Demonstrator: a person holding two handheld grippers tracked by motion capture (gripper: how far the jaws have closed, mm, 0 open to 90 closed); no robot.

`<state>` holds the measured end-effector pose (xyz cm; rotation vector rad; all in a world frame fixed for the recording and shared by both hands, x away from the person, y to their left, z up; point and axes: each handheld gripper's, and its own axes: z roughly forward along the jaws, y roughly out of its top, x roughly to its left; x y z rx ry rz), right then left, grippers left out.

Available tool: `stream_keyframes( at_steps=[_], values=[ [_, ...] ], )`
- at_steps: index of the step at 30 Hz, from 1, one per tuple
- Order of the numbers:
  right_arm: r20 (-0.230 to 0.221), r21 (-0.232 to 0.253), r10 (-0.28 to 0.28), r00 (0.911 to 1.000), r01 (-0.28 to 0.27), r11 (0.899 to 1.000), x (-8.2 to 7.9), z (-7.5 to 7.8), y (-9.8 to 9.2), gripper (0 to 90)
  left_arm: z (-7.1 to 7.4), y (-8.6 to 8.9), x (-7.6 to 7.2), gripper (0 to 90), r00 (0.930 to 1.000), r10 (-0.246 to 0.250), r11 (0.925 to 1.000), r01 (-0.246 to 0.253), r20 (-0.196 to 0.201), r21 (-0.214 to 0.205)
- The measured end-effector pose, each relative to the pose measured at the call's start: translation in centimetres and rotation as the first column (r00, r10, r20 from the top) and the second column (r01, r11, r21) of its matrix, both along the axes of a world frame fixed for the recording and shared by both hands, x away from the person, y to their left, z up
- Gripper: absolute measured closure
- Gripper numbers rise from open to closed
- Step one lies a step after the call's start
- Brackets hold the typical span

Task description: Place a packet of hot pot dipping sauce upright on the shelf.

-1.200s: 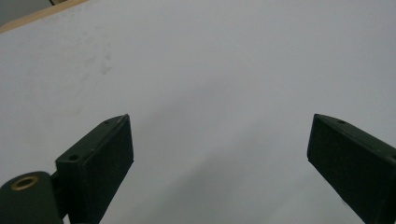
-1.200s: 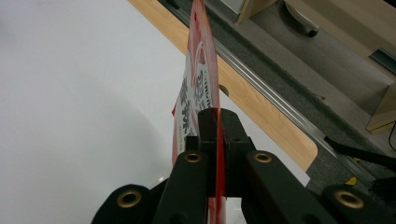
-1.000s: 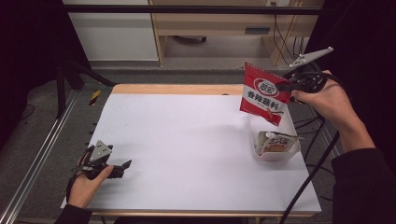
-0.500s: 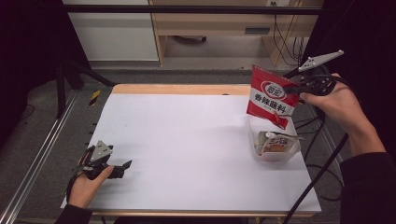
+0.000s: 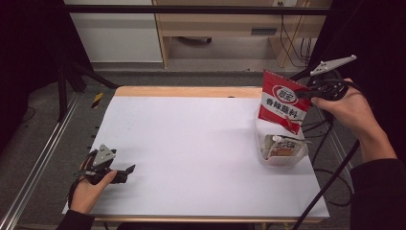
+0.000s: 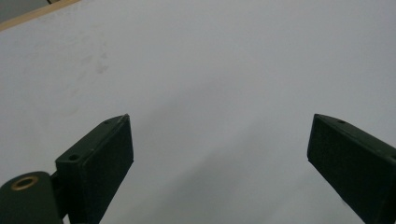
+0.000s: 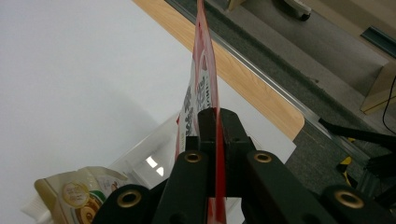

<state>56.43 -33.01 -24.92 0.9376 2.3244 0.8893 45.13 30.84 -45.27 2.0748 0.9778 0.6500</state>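
Right gripper (image 5: 300,92) pinches the red pouch (image 5: 281,101) by its edge, upper right above the bin (image 5: 262,154); it could swing and miss. Left gripper (image 5: 125,171) spread, idle.

Red-and-white packet (image 5: 281,101), white table (image 5: 191,139)

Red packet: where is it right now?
High view, right side: the red packet hangs from the shut right claw, held above the clear tray near the table's right edge.
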Motion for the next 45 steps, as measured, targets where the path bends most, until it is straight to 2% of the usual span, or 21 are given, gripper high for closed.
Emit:
stream_keyframes(
  at_steps=[4, 15, 22, 25, 29, 33, 41, 45],
  values=[
    [-0.015, -0.013, 0.003, 0.9999, -0.004, 1.0, 0.3, -0.8, 0.0, 89.6, -0.1, 0.0, 0.0, 6.9, 1.0, 0.0, 1.0, 0.0, -0.006, 0.003],
    [-0.038, 0.022, 0.033, 0.9987, -0.032, 0.999, 1.3, -2.9, 0.4, 89.6, -0.2, -0.1, 0.0, 6.9, 0.9999, -0.007, 1.0, 0.007, -0.01, 0.004],
    [-0.052, 0.037, 0.019, 0.9985, -0.017, 0.999, 2.0, -4.4, 0.3, 89.6, -0.2, -0.2, 0.1, 6.9, 0.9998, -0.01, 0.9999, 0.01, -0.015, 0.008],
    [-0.045, 0.068, 0.005, 0.999, -0.002, 0.998, 2.2, -4.7, -0.3, 89.5, -0.3, -0.3, 0.1, 6.8, 0.9997, -0.014, 0.9998, 0.014, -0.019, 0.014],
    [-0.048, 0.07, -0.021, 0.9986, 0.024, 0.997, 2.0, -5.2, -1.3, 89.2, -0.3, -0.3, 0.1, 6.8, 0.9996, -0.017, 0.9997, 0.017, -0.021, 0.016],
    [-0.057, 0.06, -0.036, 0.9978, 0.039, 0.997, 1.6, -5.6, -2.0, 88.9, -0.3, -0.4, 0.0, 6.8, 0.9997, -0.014, 0.9998, 0.015, -0.021, 0.013],
    [-0.053, 0.007, -0.057, 0.9969, 0.058, 0.998, 1.4, -6.4, -2.6, 88.8, -0.3, -0.4, 0.0, 6.8, 0.9996, -0.017, 0.9997, 0.017, -0.022, 0.015],
    [-0.061, -0.008, -0.069, 0.9958, 0.069, 0.998, 1.5, -6.5, -2.5, 85.0, -0.3, -0.4, 0.0, 6.8, 0.9995, -0.018, 0.9997, 0.018, -0.025, 0.015]
  ],
)
